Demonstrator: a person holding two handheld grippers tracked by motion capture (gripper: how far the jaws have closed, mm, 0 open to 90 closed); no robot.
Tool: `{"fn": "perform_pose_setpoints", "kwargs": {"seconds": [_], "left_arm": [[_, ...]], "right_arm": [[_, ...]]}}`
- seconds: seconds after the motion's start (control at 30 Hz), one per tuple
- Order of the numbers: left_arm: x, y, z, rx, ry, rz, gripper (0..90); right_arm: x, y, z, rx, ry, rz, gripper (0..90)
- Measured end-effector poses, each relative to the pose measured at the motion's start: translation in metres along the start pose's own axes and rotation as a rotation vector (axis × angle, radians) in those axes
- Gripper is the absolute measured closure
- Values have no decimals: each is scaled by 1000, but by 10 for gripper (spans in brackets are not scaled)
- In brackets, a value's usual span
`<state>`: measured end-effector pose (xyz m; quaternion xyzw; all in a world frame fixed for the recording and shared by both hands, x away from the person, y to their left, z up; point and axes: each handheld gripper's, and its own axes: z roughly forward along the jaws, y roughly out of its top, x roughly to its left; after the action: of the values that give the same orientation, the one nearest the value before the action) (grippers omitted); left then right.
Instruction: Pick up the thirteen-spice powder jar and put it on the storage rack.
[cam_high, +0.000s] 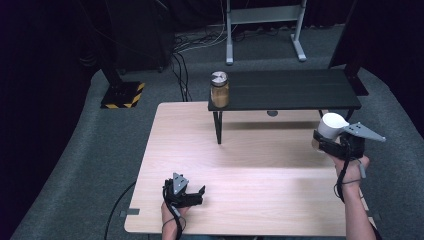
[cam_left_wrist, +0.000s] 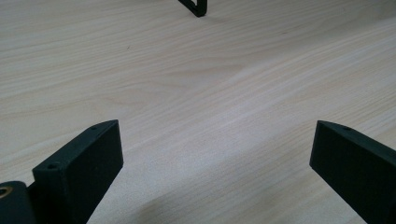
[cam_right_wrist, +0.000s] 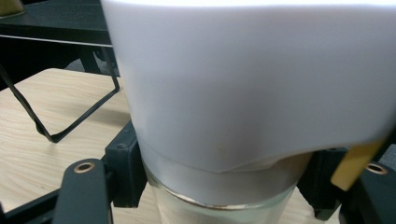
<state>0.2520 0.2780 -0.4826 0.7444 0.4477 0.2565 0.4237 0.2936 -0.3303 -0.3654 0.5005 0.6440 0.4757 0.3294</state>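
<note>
Bare tabletop (cam_high: 250, 170) surrounds the released left tool (cam_high: 192, 192); right tool (cam_high: 327, 142) grips white-lidded jar (cam_high: 332, 125).

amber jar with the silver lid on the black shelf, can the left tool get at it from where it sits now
Probably yes. The left tool rests open and empty near the front edge of the light wooden table, and bare tabletop lies between it and the amber glass jar with the silver lid at the left end of the black shelf.

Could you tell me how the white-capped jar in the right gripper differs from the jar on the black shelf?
The white-capped jar is clamped in the right gripper, above the table; the amber jar stands free on the black shelf. The first has a tall white cap, the second a flat silver lid. The second holds brownish contents. Both look like glass jars.
</note>
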Motion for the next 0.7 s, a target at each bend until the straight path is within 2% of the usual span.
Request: {"fn": "perform_pose_setpoints", "kwargs": {"seconds": [0.7], "left_arm": [[-1, 1, 0, 4, 1, 4, 27]], "right_arm": [[1, 27, 0, -14, 15, -22, 304]]}}
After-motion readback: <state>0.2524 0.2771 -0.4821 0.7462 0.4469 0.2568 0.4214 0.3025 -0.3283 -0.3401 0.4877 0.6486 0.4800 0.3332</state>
